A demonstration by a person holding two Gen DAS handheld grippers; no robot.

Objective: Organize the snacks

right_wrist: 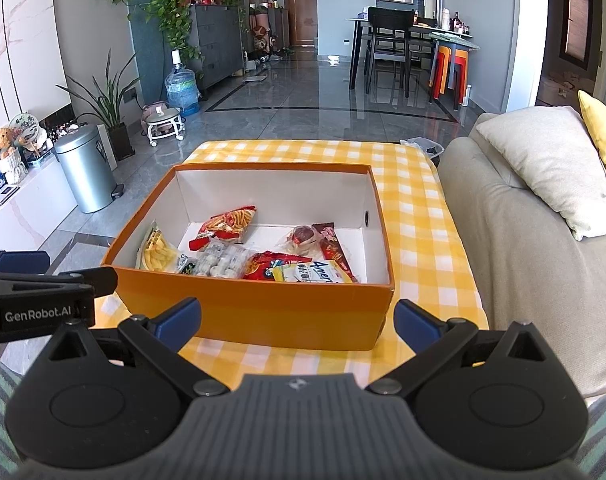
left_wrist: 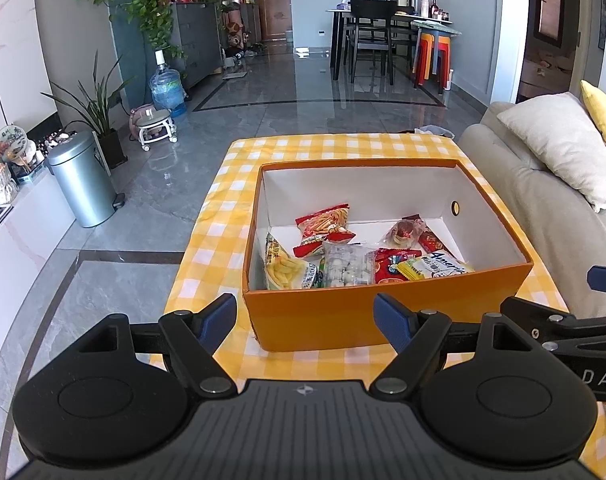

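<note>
An orange box (left_wrist: 323, 320) with a white inside stands on the yellow checked tablecloth (left_wrist: 239, 184); it also shows in the right wrist view (right_wrist: 263, 312). Several snack packets lie in it: a red fries packet (left_wrist: 325, 226), a yellow puff bag (left_wrist: 283, 268), a clear bag of white balls (left_wrist: 349, 266), a red packet (left_wrist: 389, 266) and a yellow-white packet (left_wrist: 435, 266). My left gripper (left_wrist: 305, 316) is open and empty just before the box's near wall. My right gripper (right_wrist: 297, 318) is open and empty, also before the near wall.
A beige sofa (right_wrist: 523, 260) with a grey cushion (right_wrist: 551, 168) runs along the table's right side. A metal bin (left_wrist: 83, 180) stands on the floor to the left. A dining table and chairs (left_wrist: 375, 36) stand far back. The other gripper shows at each view's edge.
</note>
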